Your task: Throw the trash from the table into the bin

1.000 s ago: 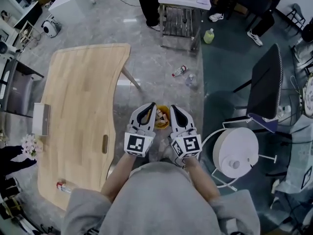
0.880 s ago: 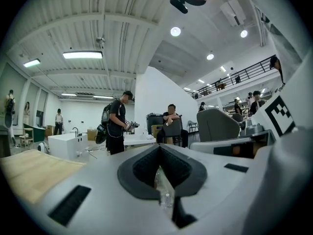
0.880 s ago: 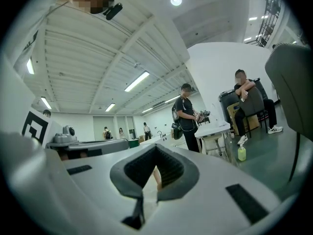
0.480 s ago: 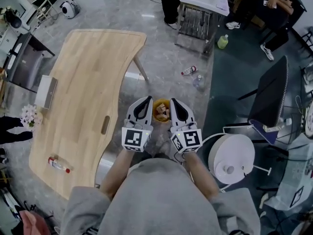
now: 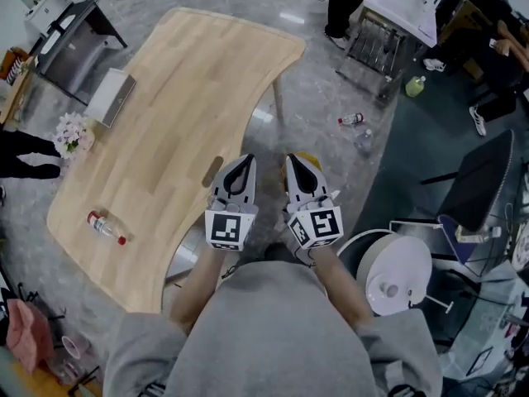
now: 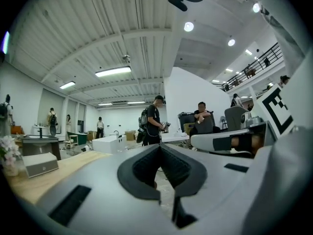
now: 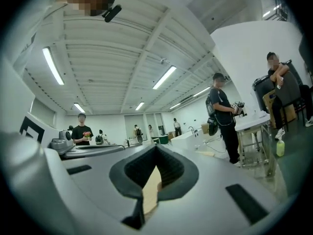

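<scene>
A clear plastic bottle with a red cap lies on the near left part of the wooden table. My two grippers are held side by side, level, over the floor by the table's near edge. The left gripper is shut and empty, and its closed tips point across the room. The right gripper also looks shut with nothing in it. Only a sliver of the yellow bin shows behind the right gripper.
A white box and flowers sit at the table's left side. Two bottles lie on the floor beyond the bin. A white round stand and a black chair stand at right. People stand at the back.
Both grippers have swung left, away from the bin and toward the table. The bin, earlier in plain sight between them, is now mostly hidden behind the right gripper. Both stay shut.
</scene>
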`<state>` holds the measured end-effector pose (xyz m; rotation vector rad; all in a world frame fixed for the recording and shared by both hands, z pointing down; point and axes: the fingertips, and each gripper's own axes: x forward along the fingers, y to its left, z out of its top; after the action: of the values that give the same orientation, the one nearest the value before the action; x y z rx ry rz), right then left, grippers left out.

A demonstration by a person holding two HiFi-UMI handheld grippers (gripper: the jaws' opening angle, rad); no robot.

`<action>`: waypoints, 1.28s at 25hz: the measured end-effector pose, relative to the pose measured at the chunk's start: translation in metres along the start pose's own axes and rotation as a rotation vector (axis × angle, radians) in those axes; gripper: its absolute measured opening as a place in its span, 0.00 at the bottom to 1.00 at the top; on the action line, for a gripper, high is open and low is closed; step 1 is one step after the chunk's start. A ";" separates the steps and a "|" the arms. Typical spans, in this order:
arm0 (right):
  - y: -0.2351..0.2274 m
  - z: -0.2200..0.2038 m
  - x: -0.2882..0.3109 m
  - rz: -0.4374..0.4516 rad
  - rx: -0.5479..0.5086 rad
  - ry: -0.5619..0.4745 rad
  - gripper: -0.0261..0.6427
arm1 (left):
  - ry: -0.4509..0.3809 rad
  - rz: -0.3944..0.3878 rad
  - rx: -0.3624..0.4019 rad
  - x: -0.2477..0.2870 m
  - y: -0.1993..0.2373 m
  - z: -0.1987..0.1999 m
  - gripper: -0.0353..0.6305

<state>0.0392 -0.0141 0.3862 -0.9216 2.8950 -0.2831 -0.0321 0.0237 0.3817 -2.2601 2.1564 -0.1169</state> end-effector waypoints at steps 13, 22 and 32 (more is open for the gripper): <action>0.173 -0.040 0.036 0.356 -0.008 0.091 0.04 | 0.023 0.379 -0.052 -0.153 0.114 -0.018 0.06; 0.244 -0.056 0.056 0.637 0.002 0.135 0.04 | 0.037 0.662 -0.071 -0.215 0.149 -0.024 0.06; 0.282 -0.077 0.051 0.837 0.037 0.195 0.04 | 0.086 0.896 -0.101 -0.269 0.147 -0.042 0.06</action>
<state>-0.1722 0.1934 0.4027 0.3775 3.1108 -0.3511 -0.1941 0.2866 0.4028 -1.1303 3.0174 -0.0864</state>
